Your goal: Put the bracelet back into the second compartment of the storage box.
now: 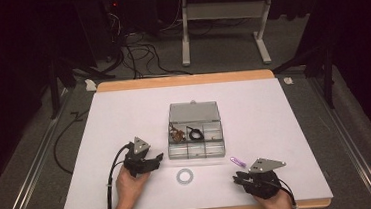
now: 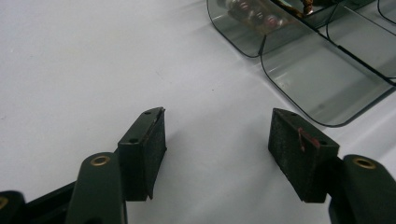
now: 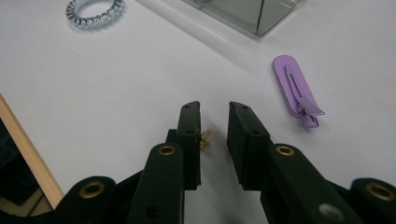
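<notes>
On the white table top, the landmark is a clear compartment box with its lid folded back on the far side. Its far compartments hold a brown trinket and a black ring.

Just off the box's near left corner, the left gripper rests low on the table in the person's left hand. Its jaws stand wide apart, with bare table between the pads and nothing held.

Near the box's near right corner lies a purple hair clip, flat on the table and apart from the box. Nearer the person than the clip, the right gripper rests in the right hand. Its jaws stand narrow, a slim gap between them. A small gold-and-pale item sits at the inner face of one jaw; whether both pads press on it cannot be told.

In front of the box's near edge, between the two grippers, a pale spiral hair tie lies flat, untouched.
</notes>
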### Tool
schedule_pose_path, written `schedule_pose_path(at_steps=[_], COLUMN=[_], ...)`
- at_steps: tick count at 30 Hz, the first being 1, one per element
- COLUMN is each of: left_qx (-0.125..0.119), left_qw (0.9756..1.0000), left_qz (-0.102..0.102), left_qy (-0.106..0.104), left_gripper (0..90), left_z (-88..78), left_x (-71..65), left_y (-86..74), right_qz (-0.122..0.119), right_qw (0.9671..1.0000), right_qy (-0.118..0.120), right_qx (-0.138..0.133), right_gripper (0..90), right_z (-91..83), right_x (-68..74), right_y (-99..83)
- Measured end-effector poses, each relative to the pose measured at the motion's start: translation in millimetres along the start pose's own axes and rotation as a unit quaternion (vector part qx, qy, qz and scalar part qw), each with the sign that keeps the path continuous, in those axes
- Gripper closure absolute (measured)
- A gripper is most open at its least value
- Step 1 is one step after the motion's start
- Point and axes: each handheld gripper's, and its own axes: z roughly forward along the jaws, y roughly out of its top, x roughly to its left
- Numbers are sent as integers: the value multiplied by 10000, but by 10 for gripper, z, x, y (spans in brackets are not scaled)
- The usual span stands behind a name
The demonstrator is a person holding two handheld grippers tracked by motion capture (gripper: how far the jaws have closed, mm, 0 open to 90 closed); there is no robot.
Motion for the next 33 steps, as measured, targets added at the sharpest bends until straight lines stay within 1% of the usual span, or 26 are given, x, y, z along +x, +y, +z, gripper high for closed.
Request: schedule_pose_path(at_steps=[9,14,17,20,27,33], left_qx=[2,0,1,1,1,0], left_qw=[10000,10000,10000,10000,10000,10000], left_qz=[1,0,2,1,3,1], left_qy=[0,1,1,1,0,2], left_gripper=[370,370,369,370,370,369], left_z=[0,0,0,0,0,0], left_x=[0,0,0,0,0,0], left_y=[0,0,0,0,0,0], right_qz=[-29,-149,-182,-165,-169,-180], right_qw=[10000,9998,9998,9998,9998,9998], right_qy=[8,89,89,124,92,87], right_qx=[42,85,80,66,49,-56], right_gripper=[782,849,853,860,863,864], right_z=[22,36,40,40,37,8], right_x=[14,34,39,28,33,17], right_y=[17,23,25,20,24,70])
